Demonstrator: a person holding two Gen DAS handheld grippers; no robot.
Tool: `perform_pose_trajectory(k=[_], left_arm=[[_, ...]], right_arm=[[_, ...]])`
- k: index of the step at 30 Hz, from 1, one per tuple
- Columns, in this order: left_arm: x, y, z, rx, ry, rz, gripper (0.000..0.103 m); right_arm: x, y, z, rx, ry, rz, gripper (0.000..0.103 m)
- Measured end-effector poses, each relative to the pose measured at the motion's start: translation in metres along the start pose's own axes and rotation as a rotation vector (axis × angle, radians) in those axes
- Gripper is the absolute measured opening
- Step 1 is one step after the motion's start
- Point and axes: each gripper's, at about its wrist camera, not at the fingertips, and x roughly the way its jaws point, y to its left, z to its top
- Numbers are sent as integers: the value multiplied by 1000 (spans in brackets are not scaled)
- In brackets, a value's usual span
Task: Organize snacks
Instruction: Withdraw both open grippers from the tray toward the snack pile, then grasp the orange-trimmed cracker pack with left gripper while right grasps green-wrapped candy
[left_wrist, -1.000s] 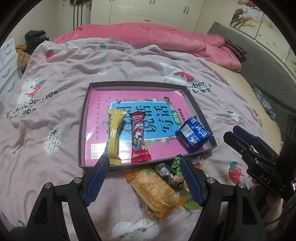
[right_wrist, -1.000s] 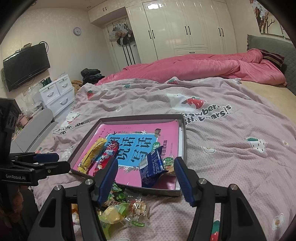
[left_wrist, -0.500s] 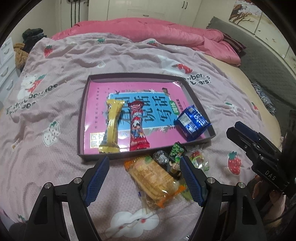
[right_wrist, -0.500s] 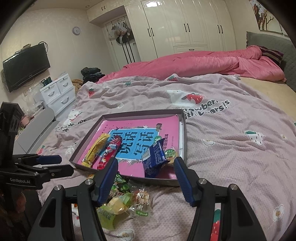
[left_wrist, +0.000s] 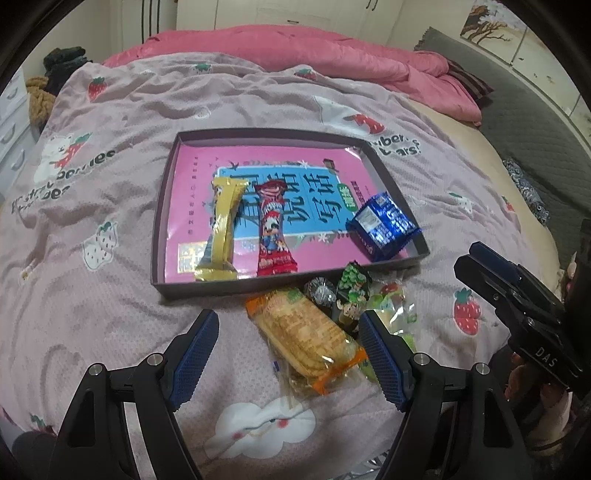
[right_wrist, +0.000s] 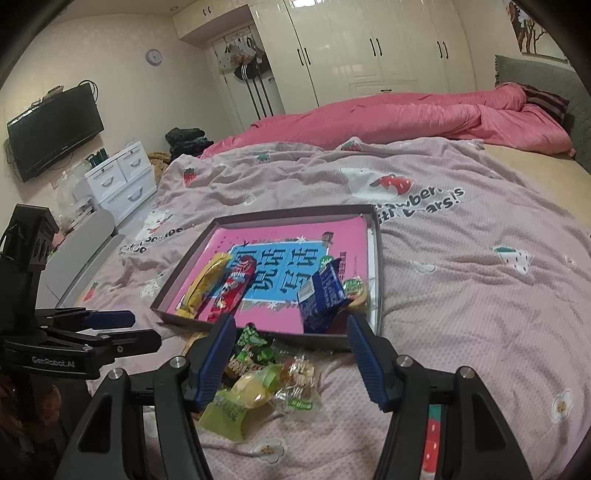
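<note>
A shallow dark tray (left_wrist: 159, 236) (right_wrist: 376, 258) with a pink book cover inside lies on the bed. In it are a yellow bar (left_wrist: 221, 229) (right_wrist: 203, 284), a red bar (left_wrist: 273, 229) (right_wrist: 232, 291) and a blue packet (left_wrist: 384, 225) (right_wrist: 325, 295). In front of the tray lies a loose pile: an orange cracker pack (left_wrist: 306, 336), a green packet (left_wrist: 352, 291) (right_wrist: 251, 339), a foil candy (left_wrist: 319, 290) and clear-wrapped sweets (right_wrist: 280, 384). My left gripper (left_wrist: 291, 354) is open above the cracker pack. My right gripper (right_wrist: 291, 354) is open above the pile.
The bed has a pale purple strawberry-print blanket (left_wrist: 110, 258) and a bunched pink duvet (right_wrist: 406, 114) at the back. White drawers (right_wrist: 118, 177) and a wall TV (right_wrist: 51, 129) stand to the left. The right gripper also shows in the left wrist view (left_wrist: 517, 299).
Both grippers have pulled back and up from the tray, so the tray and the pile sit further ahead in both views. Nothing was grasped.
</note>
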Motion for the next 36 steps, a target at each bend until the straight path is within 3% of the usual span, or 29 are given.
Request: perform_pose_trajectory(k=[14, 26, 36], left_arm=[[13, 1, -15, -14, 92, 2, 79], [23, 7, -12, -61, 116, -29, 79], [50, 1, -6, -92, 164, -42, 79]], right_arm=[[5, 18, -23, 0, 155, 49, 62], [20, 39, -45, -39, 277, 70, 62], [48, 35, -53, -4, 346, 63, 51]])
